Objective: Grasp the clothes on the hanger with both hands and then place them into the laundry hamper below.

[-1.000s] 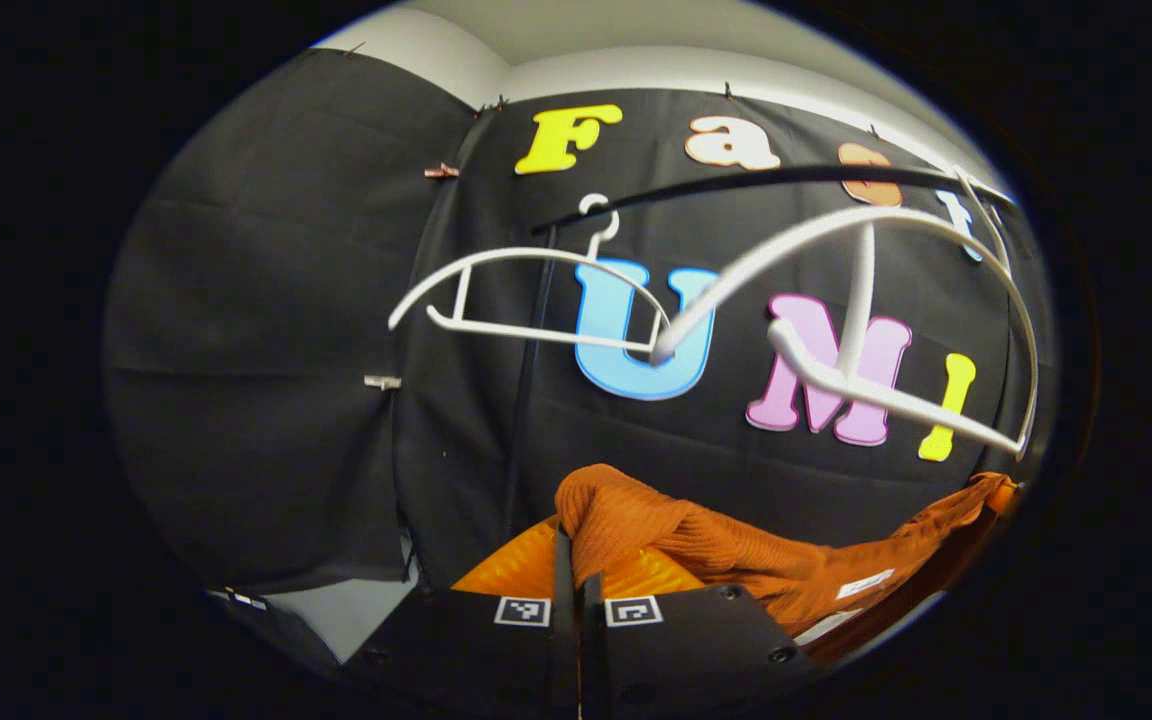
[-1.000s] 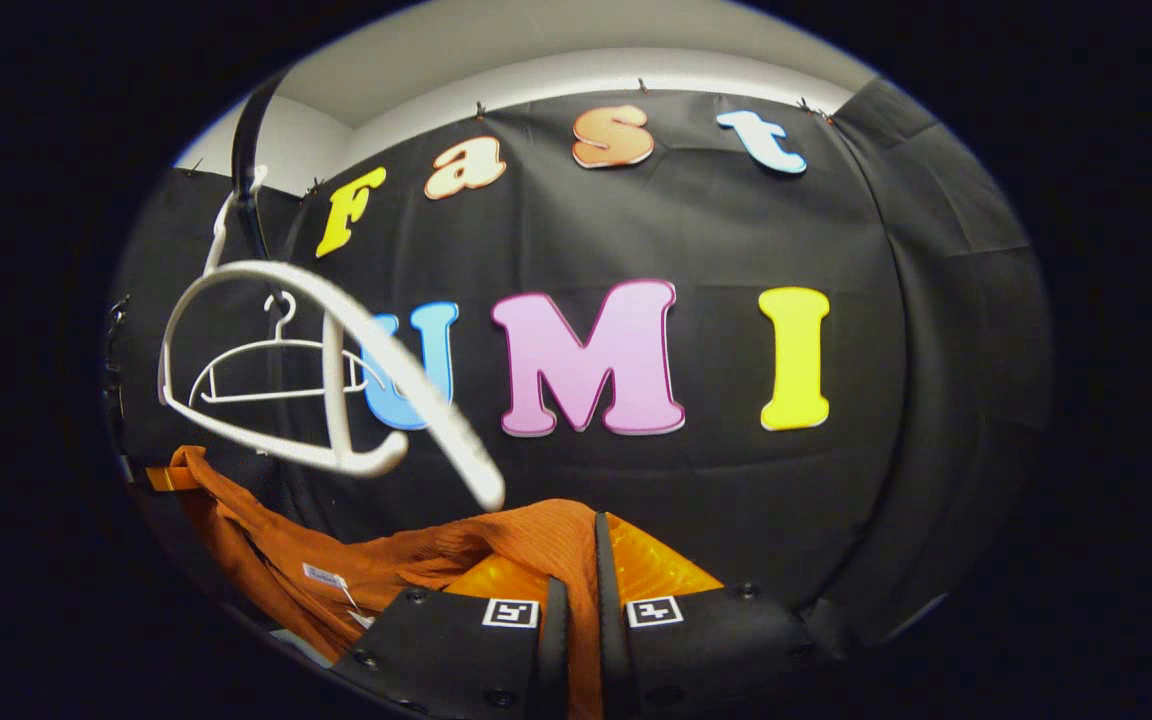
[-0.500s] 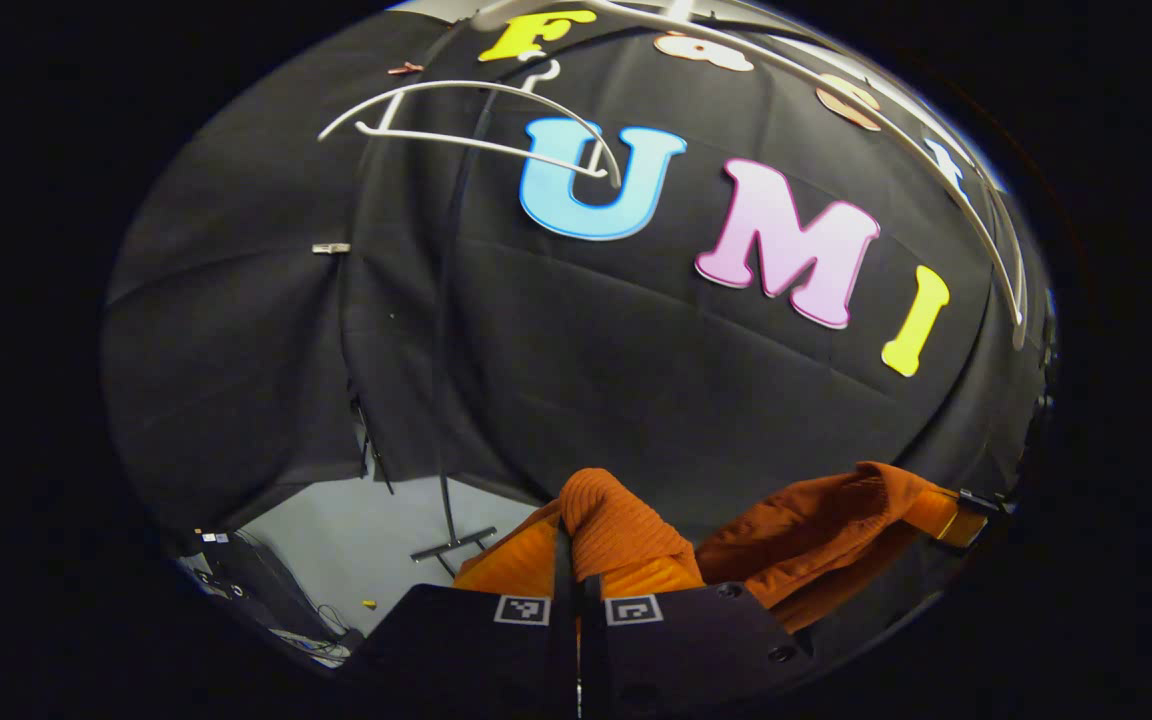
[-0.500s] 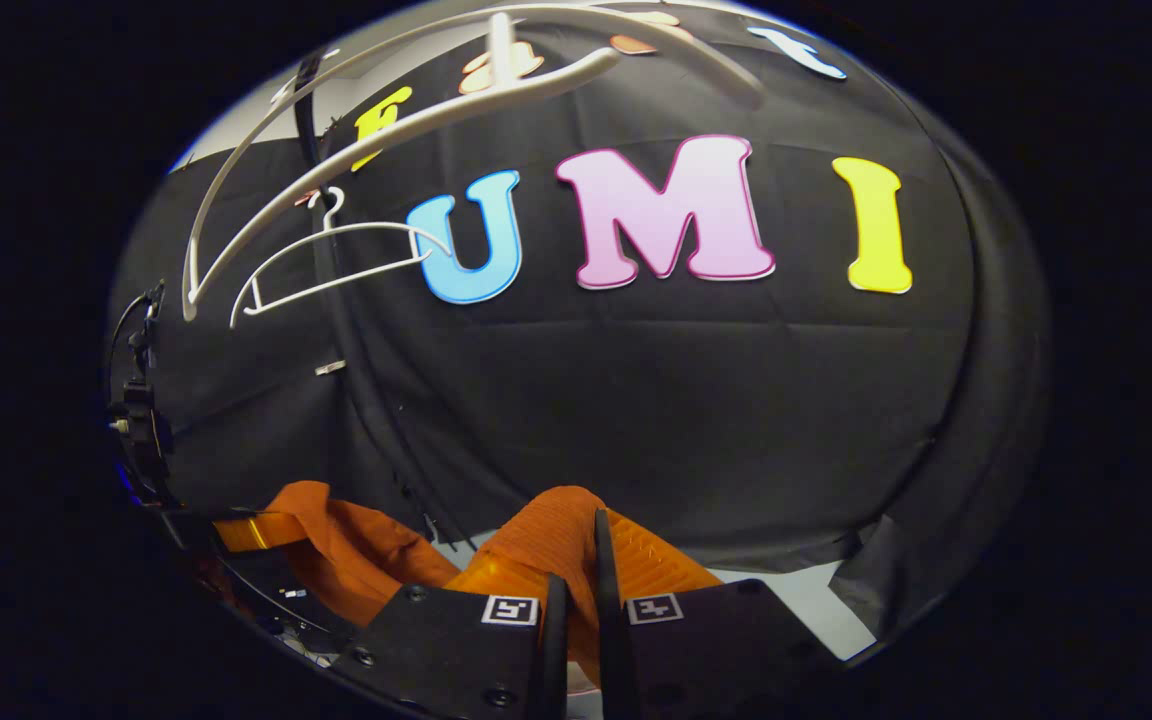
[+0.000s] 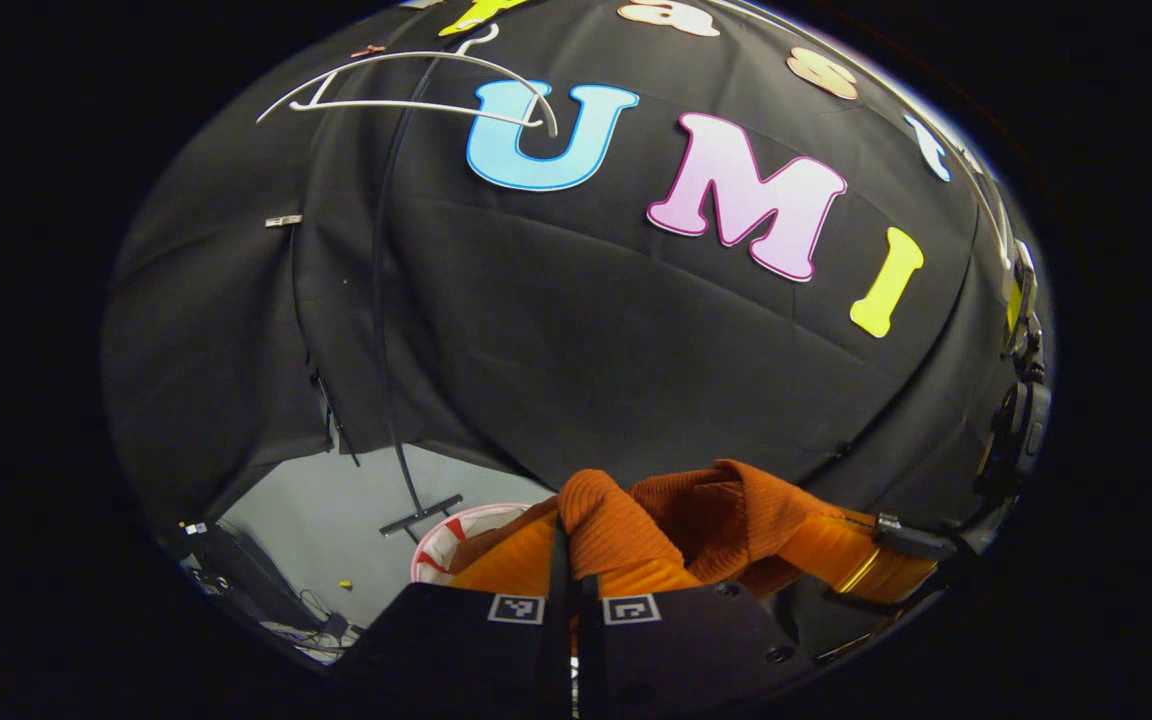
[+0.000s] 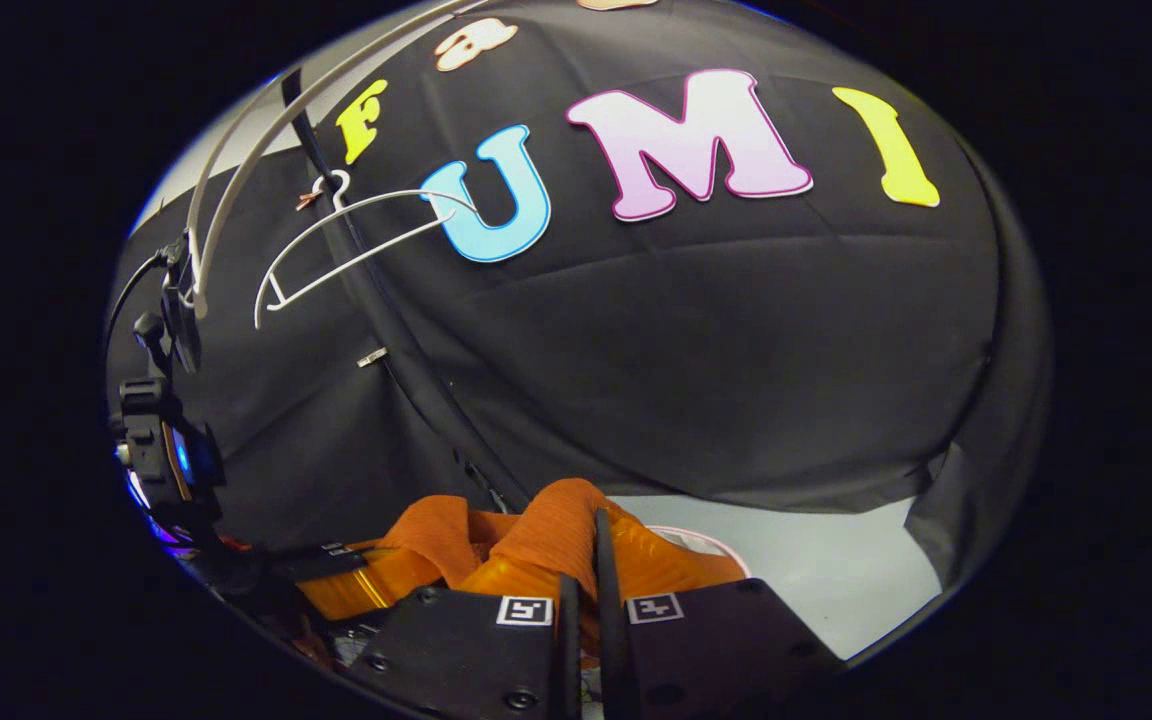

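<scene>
Black cloth backs the booth, and a pale floor [image 5: 356, 500] shows under its hem. High up, white hangers [image 5: 406, 85] hang bare on the rack. Down low, the orange knit garment [image 5: 696, 515] is bunched between the two tools, clear of the hangers. The left tool [image 5: 568, 560] has its fingers drawn almost together with a fold of knit pinched between them, and the right tool [image 6: 584, 560] is nearly closed the same way on another fold of the garment [image 6: 546, 530]. In the left gripper view the red-and-white rim of the laundry hamper [image 5: 456, 530] peeks out just below the cloth.

The knit looks soft, light and limp — it will sag and fold wherever it is unsupported, so grips on thick, gathered ribbing should hold better than a thin edge. Snagging seems the likelier trouble than slipping. Lowering over the hamper looks like what remains.
</scene>
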Demonstrator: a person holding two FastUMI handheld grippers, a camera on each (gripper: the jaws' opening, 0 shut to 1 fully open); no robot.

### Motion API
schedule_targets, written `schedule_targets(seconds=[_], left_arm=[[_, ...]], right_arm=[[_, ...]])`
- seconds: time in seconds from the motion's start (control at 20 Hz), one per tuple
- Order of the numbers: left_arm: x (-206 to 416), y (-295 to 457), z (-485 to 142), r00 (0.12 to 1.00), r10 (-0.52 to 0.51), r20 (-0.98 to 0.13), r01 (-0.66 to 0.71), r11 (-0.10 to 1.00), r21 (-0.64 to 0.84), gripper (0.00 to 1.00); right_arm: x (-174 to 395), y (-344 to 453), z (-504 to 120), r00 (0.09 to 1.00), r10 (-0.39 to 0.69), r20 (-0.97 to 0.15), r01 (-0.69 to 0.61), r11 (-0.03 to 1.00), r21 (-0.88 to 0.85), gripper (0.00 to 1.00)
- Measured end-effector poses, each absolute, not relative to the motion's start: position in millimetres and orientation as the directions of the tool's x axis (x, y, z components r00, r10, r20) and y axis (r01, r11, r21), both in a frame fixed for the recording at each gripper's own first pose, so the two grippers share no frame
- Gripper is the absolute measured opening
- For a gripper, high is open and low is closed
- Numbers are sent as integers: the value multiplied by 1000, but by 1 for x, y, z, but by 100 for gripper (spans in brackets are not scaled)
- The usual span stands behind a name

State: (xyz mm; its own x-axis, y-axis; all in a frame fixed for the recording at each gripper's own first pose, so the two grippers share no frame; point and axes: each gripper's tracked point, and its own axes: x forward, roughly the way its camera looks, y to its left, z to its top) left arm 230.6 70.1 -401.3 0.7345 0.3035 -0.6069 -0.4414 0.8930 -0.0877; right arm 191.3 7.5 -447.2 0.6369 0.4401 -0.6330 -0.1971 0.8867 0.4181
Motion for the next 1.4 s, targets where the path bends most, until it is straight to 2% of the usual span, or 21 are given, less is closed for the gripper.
schedule_targets(seconds=[0.25,0.35,0.4,0.45,0.5,0.55,1.05,1.4], left_arm=[[227,83,-422,675,328,-661,-465,885,-36,12],[219,86,-425,658,342,-671,-460,888,1,44],[214,93,-426,647,369,-667,-467,884,36,61],[222,98,-434,648,378,-661,-463,885,52,78],[212,95,-421,653,380,-654,-464,885,51,96],[212,96,-418,661,380,-647,-464,885,45,95],[198,106,-389,706,405,-581,-484,875,22,95],[181,106,-340,787,395,-474,-452,892,-8,95]], right_arm=[[185,1,-473,593,403,-697,-183,910,371,11],[178,0,-480,574,393,-718,-172,915,364,41],[180,-10,-478,581,370,-725,-162,926,342,75],[179,-12,-487,581,360,-730,-149,929,340,76],[174,-22,-469,580,364,-729,-139,926,352,86],[177,-18,-482,587,354,-729,-127,929,348,100],[183,-28,-456,657,321,-682,-138,941,309,98],[171,-30,-418,724,278,-631,-116,951,285,99]])
